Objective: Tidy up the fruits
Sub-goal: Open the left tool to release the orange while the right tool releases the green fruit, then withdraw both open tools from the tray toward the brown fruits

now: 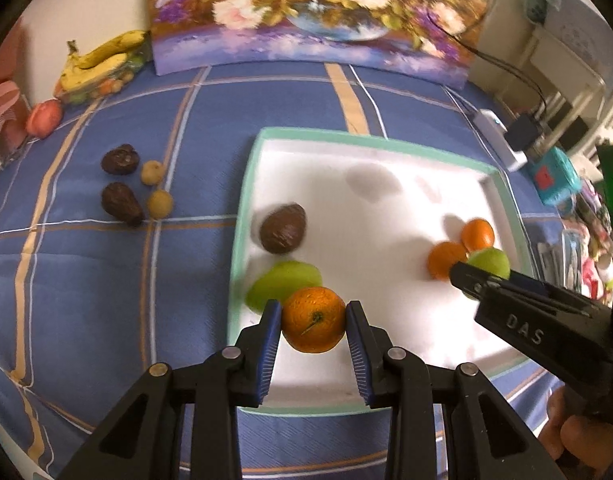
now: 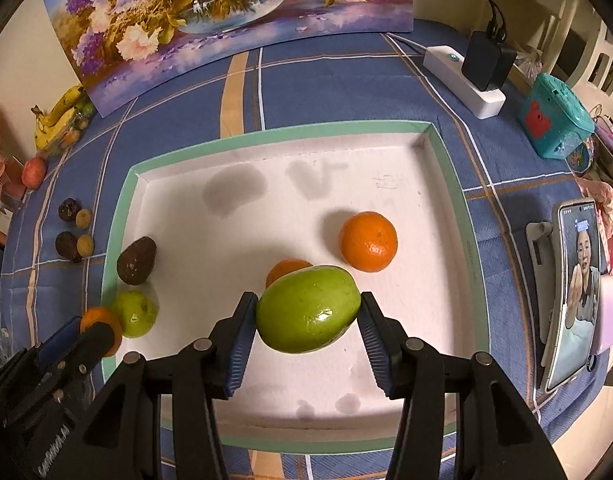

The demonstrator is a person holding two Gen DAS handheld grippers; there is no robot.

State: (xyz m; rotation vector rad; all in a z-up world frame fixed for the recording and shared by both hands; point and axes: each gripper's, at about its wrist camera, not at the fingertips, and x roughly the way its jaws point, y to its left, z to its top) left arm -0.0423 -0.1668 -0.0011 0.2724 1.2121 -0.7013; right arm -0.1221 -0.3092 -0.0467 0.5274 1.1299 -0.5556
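While left tongs [image 1: 313, 318] clamp an orange [image 1: 313, 319], right tongs [image 2: 309, 310] clamp a green fruit [image 2: 309, 309] — half-hiding another orange [image 2: 285, 269].

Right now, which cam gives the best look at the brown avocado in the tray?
Right wrist view: the brown avocado is sharp, whole, lying by the tray left wall, beyond a green fruit. Left wrist view shows it too, unobstructed but motion-blurred.
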